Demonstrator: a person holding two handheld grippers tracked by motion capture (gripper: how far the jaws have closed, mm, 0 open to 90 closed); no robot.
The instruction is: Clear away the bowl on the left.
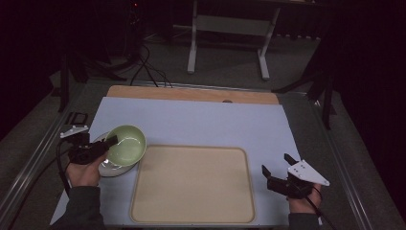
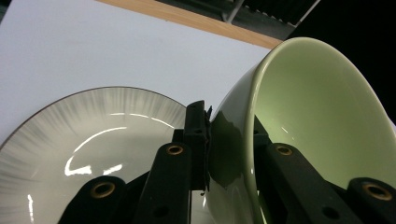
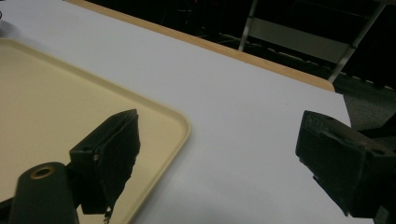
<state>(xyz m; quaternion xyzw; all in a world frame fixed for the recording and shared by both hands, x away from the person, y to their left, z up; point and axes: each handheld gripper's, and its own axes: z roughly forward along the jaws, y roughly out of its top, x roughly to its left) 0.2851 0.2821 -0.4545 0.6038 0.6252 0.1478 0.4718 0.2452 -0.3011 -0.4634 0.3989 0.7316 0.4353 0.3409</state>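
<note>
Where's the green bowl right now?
High view, left side: the green bowl is tilted over the grey plate, its rim clamped by the left gripper.

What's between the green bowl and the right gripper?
The beige tray, with nothing on it, lies between the green bowl, clamped in the left gripper, and the open right gripper; the high view shows it.

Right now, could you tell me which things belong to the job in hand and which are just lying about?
In the job: green bowl, clamped at its rim by the left gripper; grey plate beneath it; beige tray.
Lying about: right gripper, open and idle; white mat; cables beyond the table.
</note>
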